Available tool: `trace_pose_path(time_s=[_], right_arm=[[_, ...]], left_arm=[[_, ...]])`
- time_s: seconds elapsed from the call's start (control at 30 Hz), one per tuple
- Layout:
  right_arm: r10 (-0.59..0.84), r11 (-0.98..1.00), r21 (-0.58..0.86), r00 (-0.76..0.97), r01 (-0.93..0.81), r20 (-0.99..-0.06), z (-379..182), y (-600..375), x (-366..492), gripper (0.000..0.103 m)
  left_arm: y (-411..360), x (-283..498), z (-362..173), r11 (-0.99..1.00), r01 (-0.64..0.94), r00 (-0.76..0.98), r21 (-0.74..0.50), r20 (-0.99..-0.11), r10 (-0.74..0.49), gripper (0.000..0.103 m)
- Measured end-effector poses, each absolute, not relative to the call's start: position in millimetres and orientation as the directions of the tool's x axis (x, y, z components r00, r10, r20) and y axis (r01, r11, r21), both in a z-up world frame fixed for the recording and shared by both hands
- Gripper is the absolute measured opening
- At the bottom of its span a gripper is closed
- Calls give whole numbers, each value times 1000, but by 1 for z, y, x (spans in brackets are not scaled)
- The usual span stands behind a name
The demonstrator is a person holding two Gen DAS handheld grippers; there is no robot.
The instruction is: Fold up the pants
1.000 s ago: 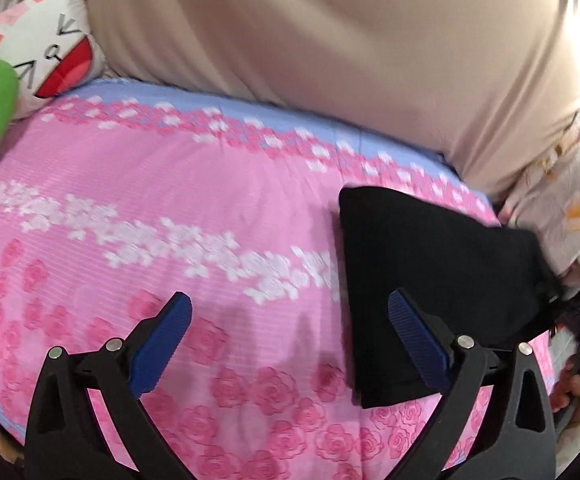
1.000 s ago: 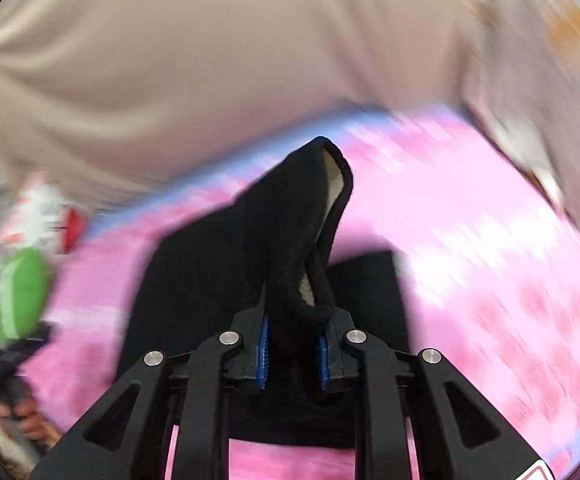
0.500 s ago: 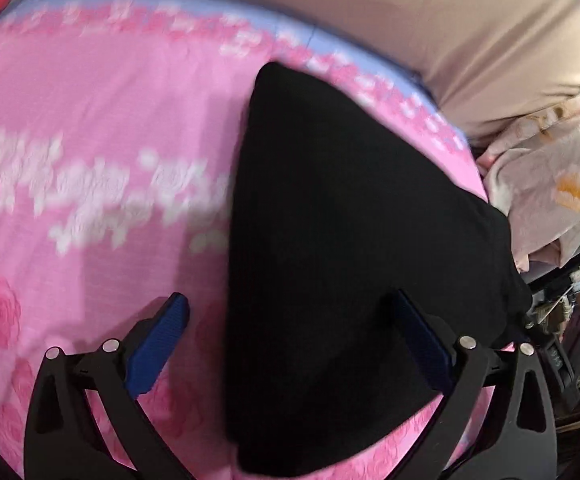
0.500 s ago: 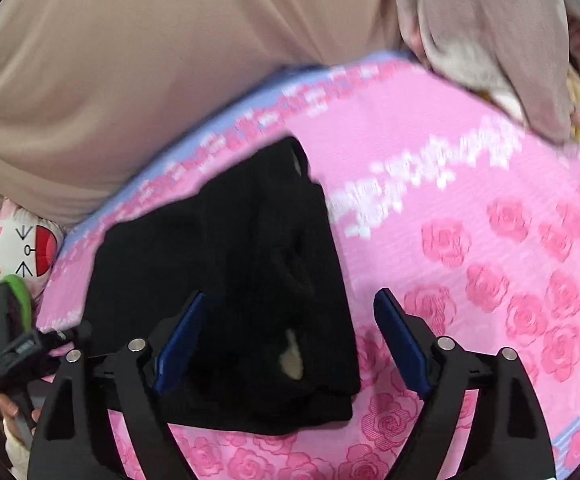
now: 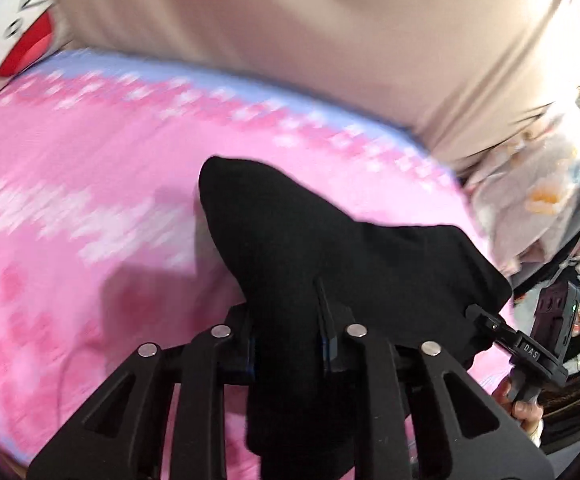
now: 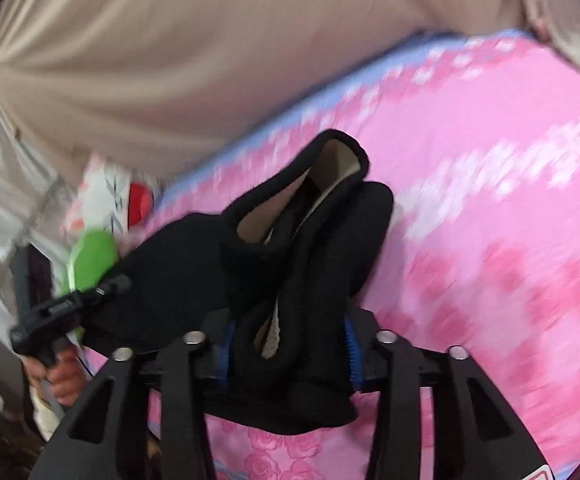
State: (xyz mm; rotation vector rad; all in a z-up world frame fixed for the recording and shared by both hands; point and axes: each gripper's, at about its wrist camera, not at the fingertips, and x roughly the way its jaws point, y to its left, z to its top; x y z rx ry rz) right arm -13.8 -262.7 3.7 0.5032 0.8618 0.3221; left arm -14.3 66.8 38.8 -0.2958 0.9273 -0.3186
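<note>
Both sets of jaws, wide apart half a second ago, have just been closing: the left gripper and right gripper each clamp the black pants, lifted partly off the pink bedsheet.

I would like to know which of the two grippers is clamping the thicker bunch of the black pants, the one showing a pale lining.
The right gripper: its bunch of black pants shows pale lining, while the left gripper pinches plain black cloth.

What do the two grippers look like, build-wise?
Both match: the left gripper and right gripper have black plastic fingers with triangular cutouts, silver round fasteners on top, and blue ribbed pads. Seen from the left wrist, the right one's black handle reads "DAS".
</note>
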Motion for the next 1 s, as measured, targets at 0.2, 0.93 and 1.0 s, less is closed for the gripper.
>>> trace_pose_path(time_s=[0.2, 0.93, 1.0], right_arm=[[348, 884, 467, 637, 21, -688, 7, -266, -32, 66], [166, 962, 264, 623, 68, -764, 12, -269, 55, 13], [237, 927, 370, 667, 62, -707, 25, -280, 29, 29]], left_arm=[[75, -43, 15, 968, 65, 589, -240, -774, -232, 38], [26, -23, 2, 999, 30, 652, -16, -758, -32, 86], [27, -27, 7, 999, 31, 654, -20, -756, -35, 85]])
